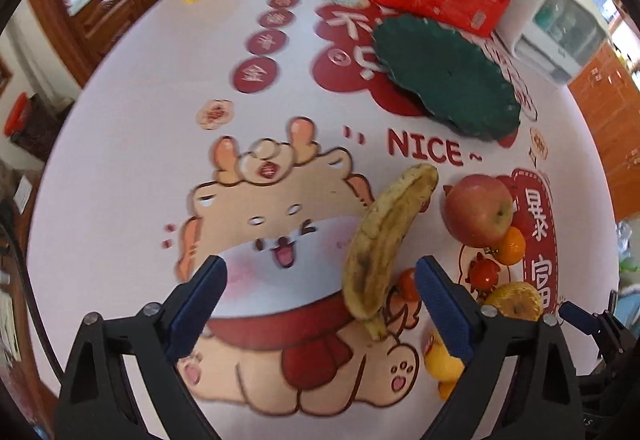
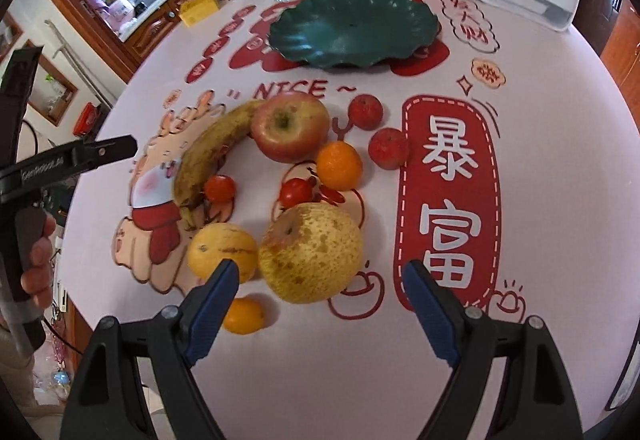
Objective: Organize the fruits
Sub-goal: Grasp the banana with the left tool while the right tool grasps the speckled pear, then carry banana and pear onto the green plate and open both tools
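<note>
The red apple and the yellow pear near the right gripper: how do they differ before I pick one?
The red apple is red-pink with a yellow patch; the yellow pear is speckled yellow. The pear looks larger, though it sits nearer the camera. The apple touches the banana; the pear sits beside a yellow citrus. Both are round, stem up, on the tablecloth, outside the green plate.

One banana [image 2: 214,152], one big apple [image 2: 290,128], two small red apples [image 2: 365,111], one pear [image 2: 311,252], two tomatoes [image 2: 219,188], three oranges [image 2: 339,165], one green plate [image 2: 352,28].

Both grippers' jaws wide apart
</note>
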The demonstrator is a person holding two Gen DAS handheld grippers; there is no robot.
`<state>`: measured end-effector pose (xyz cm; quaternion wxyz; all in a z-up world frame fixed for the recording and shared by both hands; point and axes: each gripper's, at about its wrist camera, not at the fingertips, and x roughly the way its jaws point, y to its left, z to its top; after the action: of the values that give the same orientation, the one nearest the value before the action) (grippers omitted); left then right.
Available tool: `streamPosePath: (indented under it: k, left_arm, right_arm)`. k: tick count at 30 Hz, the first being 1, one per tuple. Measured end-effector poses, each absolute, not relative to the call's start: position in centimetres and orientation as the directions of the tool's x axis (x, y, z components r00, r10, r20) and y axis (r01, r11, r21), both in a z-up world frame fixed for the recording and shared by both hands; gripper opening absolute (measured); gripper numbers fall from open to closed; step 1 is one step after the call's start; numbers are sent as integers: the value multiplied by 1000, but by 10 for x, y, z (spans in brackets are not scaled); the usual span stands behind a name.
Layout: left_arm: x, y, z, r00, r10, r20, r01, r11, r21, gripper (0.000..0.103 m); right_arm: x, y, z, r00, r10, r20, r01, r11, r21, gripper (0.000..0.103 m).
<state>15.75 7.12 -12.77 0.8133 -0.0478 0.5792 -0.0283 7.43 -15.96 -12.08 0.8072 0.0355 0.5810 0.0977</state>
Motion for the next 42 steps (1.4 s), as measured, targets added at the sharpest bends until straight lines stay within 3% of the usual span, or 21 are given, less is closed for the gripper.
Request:
streamPosePath:
  k: [5, 19, 25, 35, 42]
  left_arm:
    - [176, 50, -156, 270, -119, -955, 44, 993, -111, 75]
    - [206, 15, -193, 187, -118, -975, 97, 990, -102, 44]
    - [206, -4, -194, 205, -47, -978, 136, 991, -19, 38]
    - [196, 19, -185, 224, -81, -971, 81, 995, -64, 35]
    - [178, 33, -138, 288, -97, -953, 95, 993, -73, 36]
  right_arm:
    - [79, -156, -140, 264, 206, -942, -112, 977, 182, 85]
    - [83, -135, -155, 293, 175, -940, -186, 975, 123, 74]
    - [83, -135, -154, 313, 174, -934, -204, 973, 112, 73]
    - [77, -140, -147, 328, 213, -920, -211, 966, 148, 72]
    - [75, -143, -117, 388, 238, -891, -226, 961, 158, 72]
